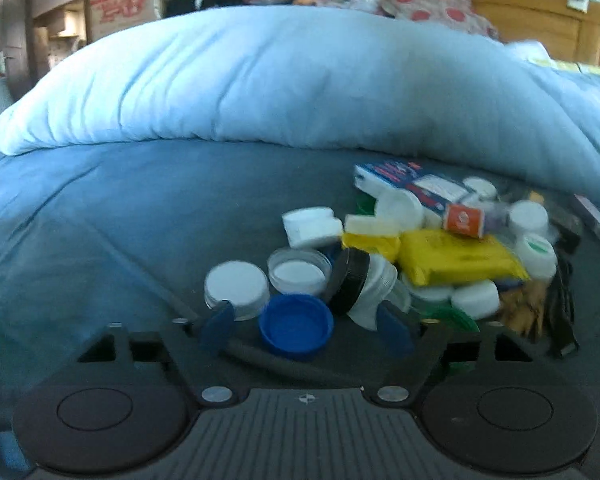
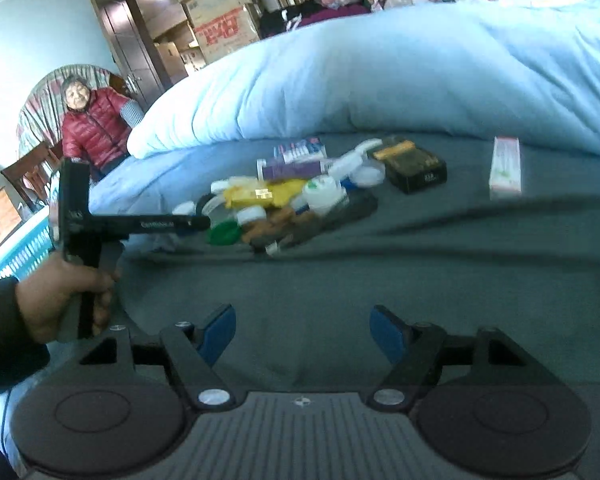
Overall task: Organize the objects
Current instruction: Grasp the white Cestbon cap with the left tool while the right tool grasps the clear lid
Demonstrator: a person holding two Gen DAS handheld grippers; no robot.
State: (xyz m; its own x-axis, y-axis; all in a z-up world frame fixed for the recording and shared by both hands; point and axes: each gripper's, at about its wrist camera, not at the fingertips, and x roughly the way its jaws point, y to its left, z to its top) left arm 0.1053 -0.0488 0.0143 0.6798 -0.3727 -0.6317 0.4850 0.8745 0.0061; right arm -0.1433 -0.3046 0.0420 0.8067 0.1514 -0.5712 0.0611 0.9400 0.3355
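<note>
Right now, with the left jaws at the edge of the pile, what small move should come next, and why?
Probably ease the left gripper forward and close on the blue cap. Its jaws stand open with the cap between them, nearest of the pile, and nothing is held yet.

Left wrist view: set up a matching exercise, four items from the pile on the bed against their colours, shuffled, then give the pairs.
Things:
1. Bottle cap nearest the left gripper
2. Flat packet in the middle of the pile
3. Lid on the tipped clear jar
4. Small box lying above the packet

Colours:
A. Orange
B. Black
C. Blue
D. Yellow

Pairs: 1-C, 2-D, 3-B, 4-A
</note>
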